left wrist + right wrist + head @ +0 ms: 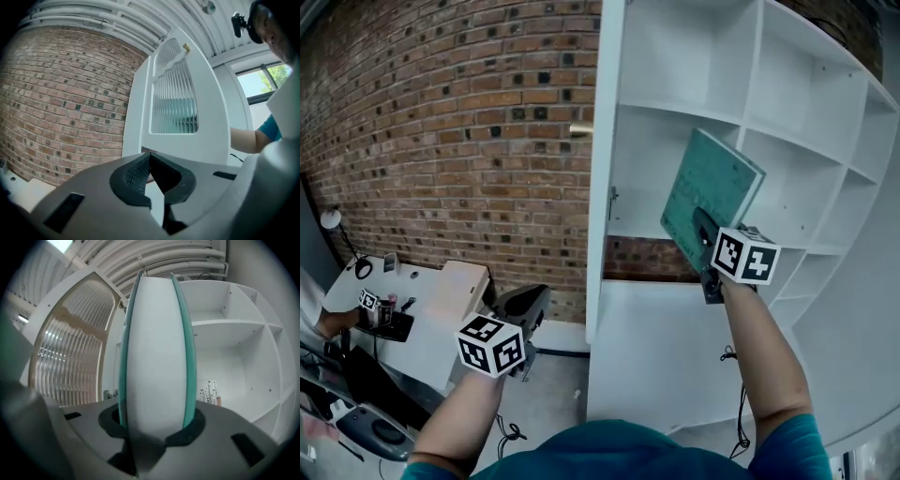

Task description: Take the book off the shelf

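Observation:
A green-covered book (709,192) is held tilted in the air in front of the white shelf unit (787,131), clear of its compartments. My right gripper (705,246) is shut on its lower edge. In the right gripper view the book (155,348) stands edge-on between the jaws, white pages between two green covers, and the pads press on both covers. My left gripper (523,361) hangs low at the left, away from the shelf. In the left gripper view its jaws (151,174) meet with nothing between them.
The shelf's open door with ribbed glass (70,366) stands to the left of the book. A brick wall (459,131) runs behind. Low at the left are a white desk (422,309) with small items and a dark chair (520,305).

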A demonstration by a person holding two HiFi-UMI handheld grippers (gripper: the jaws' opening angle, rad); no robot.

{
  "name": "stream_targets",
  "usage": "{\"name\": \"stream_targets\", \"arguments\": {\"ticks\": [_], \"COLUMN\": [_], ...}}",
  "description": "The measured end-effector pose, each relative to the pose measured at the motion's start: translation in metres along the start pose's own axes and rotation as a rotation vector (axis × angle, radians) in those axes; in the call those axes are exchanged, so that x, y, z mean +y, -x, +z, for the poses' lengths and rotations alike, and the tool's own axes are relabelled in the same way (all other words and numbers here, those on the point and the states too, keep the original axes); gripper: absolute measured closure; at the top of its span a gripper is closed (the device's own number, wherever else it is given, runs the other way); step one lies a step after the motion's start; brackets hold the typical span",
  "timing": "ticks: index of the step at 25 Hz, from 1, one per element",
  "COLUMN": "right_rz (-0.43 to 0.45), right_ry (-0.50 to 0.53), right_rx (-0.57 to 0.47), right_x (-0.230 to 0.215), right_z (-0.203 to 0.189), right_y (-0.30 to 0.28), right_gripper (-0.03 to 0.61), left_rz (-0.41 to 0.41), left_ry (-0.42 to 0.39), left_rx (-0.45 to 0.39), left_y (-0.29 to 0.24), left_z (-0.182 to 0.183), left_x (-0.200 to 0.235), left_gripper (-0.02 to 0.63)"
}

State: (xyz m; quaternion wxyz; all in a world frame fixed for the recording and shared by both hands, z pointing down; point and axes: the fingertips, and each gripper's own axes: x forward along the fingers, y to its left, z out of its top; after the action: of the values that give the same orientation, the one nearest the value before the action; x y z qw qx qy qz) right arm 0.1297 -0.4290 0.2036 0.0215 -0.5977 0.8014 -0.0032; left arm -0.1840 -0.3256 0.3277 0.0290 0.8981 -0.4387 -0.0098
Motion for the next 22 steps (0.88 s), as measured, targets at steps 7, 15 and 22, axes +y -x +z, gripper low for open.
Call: {"name": "stream_targets", "arguments": {"ticks": [7, 15, 22], "right_rz": [0.136, 0.202, 0.246], "right_ry": [-0.008, 0.004, -0.011], "right_rx": [0.006, 0.069, 0.150], "right_x": [0.006, -0.005, -0.013], "right_z": [-0.018, -0.081, -0.145], "right_y": [0.070, 0.136, 0.171], "right_gripper": [0.413, 0.413, 0.413], "left_rz": [0.065, 0.106, 0.130], "left_ry": [-0.006, 0.018, 0.031], "left_rx": [0.011, 0.026, 0.049], "left_y": [0.016, 0.031, 0.036], "left_z": [-0.036, -0.077, -0.103], "left_x": [-0.049, -0.118, -0.165], "left_gripper": [0.597, 0.598, 0.598]}}
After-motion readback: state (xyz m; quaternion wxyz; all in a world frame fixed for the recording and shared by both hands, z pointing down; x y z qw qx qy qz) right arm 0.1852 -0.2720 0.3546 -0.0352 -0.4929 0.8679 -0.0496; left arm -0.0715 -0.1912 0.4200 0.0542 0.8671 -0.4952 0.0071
